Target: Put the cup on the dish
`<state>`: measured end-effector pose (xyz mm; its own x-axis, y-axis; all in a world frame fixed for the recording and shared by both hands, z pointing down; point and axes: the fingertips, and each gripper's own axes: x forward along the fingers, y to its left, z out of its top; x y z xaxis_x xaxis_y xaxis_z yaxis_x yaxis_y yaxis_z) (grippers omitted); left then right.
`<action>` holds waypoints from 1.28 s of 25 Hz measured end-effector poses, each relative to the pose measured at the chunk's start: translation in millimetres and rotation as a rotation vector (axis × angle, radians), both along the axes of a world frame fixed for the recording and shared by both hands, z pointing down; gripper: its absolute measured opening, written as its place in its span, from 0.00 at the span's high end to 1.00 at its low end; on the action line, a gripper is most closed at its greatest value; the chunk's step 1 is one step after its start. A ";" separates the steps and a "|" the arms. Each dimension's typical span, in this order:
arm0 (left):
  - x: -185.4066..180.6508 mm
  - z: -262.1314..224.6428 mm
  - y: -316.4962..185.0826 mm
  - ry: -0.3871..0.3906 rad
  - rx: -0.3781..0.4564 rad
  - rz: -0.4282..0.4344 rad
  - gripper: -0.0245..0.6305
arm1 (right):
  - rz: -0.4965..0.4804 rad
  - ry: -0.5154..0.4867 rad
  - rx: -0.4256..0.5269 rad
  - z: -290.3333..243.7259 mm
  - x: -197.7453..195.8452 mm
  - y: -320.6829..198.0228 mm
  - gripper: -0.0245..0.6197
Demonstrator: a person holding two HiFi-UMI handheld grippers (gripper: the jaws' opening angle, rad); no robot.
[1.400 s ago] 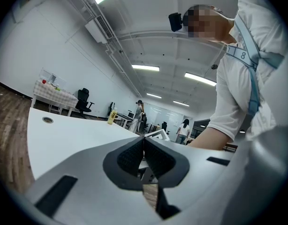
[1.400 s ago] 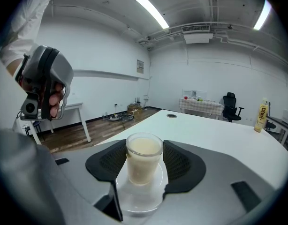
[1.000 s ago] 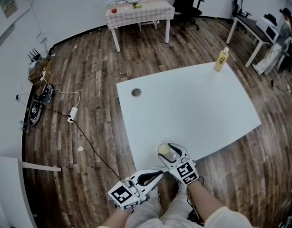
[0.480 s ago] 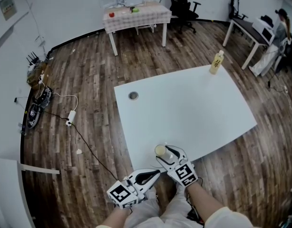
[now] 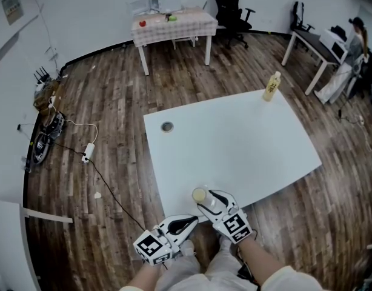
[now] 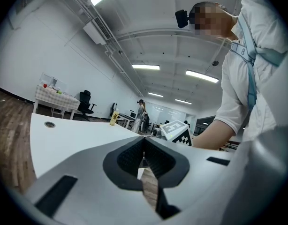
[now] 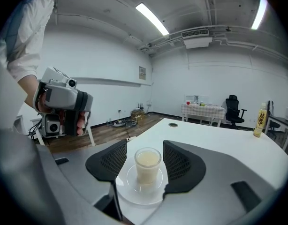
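Note:
A small clear cup (image 7: 147,165) of creamy drink stands upright on a white dish (image 7: 134,193) at the near edge of the white table (image 5: 234,138). My right gripper (image 7: 146,161) is open, one jaw on each side of the cup with a small gap to each. In the head view the cup (image 5: 199,194) shows just ahead of the right gripper (image 5: 209,200), and the dish is hidden. My left gripper (image 5: 194,219) hangs off the table's near edge, over the person's lap. Its jaws are shut with nothing between them (image 6: 144,143).
A yellow bottle (image 5: 271,86) stands at the table's far right corner, and a round cable hole (image 5: 167,127) lies near the far left. Beyond are a checked-cloth table (image 5: 171,20), an office chair (image 5: 230,5) and a person at a desk (image 5: 355,38). Cables (image 5: 89,150) run over the floor at left.
The head view has shifted a little, so the table sits lower and more to the left. Both grippers and the cup keep their places relative to each other.

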<state>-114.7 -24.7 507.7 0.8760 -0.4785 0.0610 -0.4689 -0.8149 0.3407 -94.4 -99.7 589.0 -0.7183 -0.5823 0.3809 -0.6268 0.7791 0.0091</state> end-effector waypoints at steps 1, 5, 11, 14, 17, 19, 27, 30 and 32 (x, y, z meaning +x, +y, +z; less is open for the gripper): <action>-0.5 -0.8 -0.9 0.000 0.000 -0.004 0.96 | -0.008 0.003 0.003 -1.9 0.9 1.2 0.56; -3.1 0.4 -5.2 -0.004 -0.002 -0.021 0.96 | -0.029 0.005 0.007 -9.3 3.7 4.9 0.56; -3.4 2.8 -12.9 -0.021 0.000 -0.030 0.96 | -0.052 0.000 0.026 -21.0 10.7 7.5 0.70; -0.5 2.6 -18.6 -0.020 -0.003 -0.038 0.96 | -0.061 -0.005 0.034 -28.3 16.0 6.7 0.82; 5.7 1.4 -22.9 -0.017 -0.004 -0.040 0.96 | -0.085 0.001 0.036 -28.0 22.6 7.3 0.87; 9.1 0.6 -24.7 -0.016 -0.004 -0.040 0.96 | -0.093 -0.003 0.024 -29.8 24.6 9.1 0.89; 12.3 1.4 -28.7 -0.023 0.000 -0.043 0.96 | -0.118 -0.014 0.021 -39.7 28.3 15.1 0.90; 13.4 -1.8 -28.1 -0.026 0.003 -0.046 0.96 | -0.139 -0.019 0.030 -46.5 29.5 19.0 0.91; 15.5 -2.8 -26.4 -0.029 0.004 -0.047 0.96 | -0.153 -0.029 0.036 -51.1 30.3 21.8 0.91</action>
<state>-99.2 -51.1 504.9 0.8502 -0.5197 0.0843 -0.5167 -0.7929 0.3231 -64.1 -78.0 537.9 -0.8101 -0.4777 0.3399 -0.5008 0.8653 0.0224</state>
